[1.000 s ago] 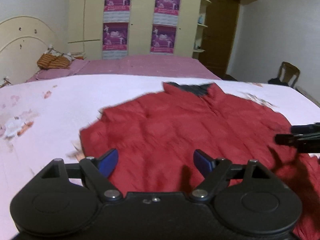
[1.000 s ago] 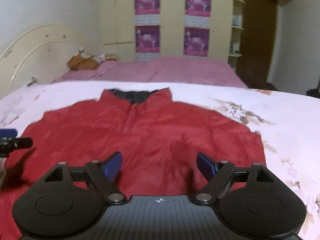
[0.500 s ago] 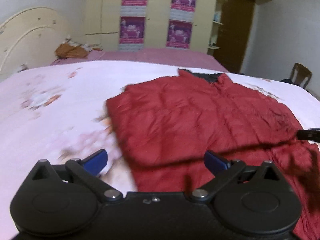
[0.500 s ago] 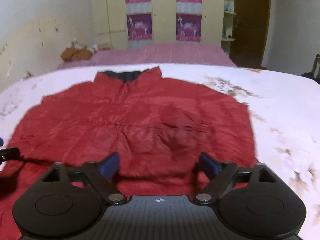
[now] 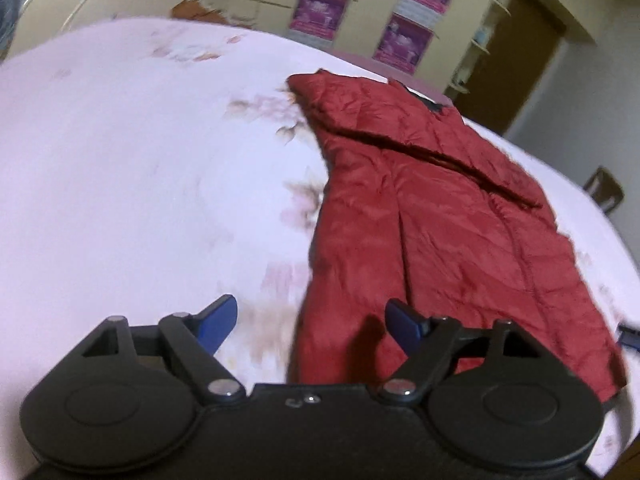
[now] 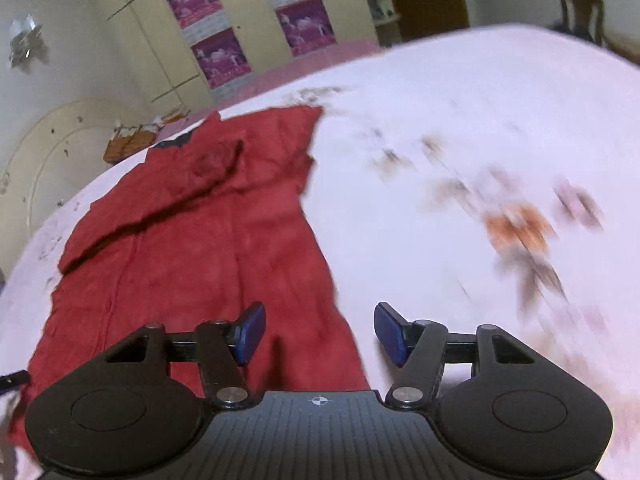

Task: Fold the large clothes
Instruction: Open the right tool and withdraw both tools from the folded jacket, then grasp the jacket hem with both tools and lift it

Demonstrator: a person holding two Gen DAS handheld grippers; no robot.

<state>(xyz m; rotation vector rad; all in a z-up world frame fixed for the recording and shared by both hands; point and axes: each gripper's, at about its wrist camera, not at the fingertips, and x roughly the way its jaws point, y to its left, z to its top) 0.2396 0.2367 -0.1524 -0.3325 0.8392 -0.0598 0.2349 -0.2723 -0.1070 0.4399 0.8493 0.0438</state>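
Observation:
A red padded jacket [image 5: 432, 224] lies flat on the pale floral bedsheet [image 5: 132, 168], dark collar at the far end, its sleeves folded in across the body. My left gripper [image 5: 308, 322] is open and empty, straddling the jacket's near left hem edge. In the right wrist view the jacket [image 6: 200, 248] fills the left half; my right gripper [image 6: 318, 330] is open and empty, straddling its near right hem edge. Each view shows the other gripper's tip at its margin.
The bedsheet [image 6: 460, 140] spreads wide on both sides of the jacket. Behind stand a cream wardrobe with purple posters [image 6: 224, 36], a curved headboard [image 5: 100, 4], a brown door [image 5: 516, 56] and a chair [image 5: 606, 192].
Both grippers have swung outward and down to the jacket's near hem corners, left one to the left edge, right one to the right edge. Both stay open. The jacket has not moved.

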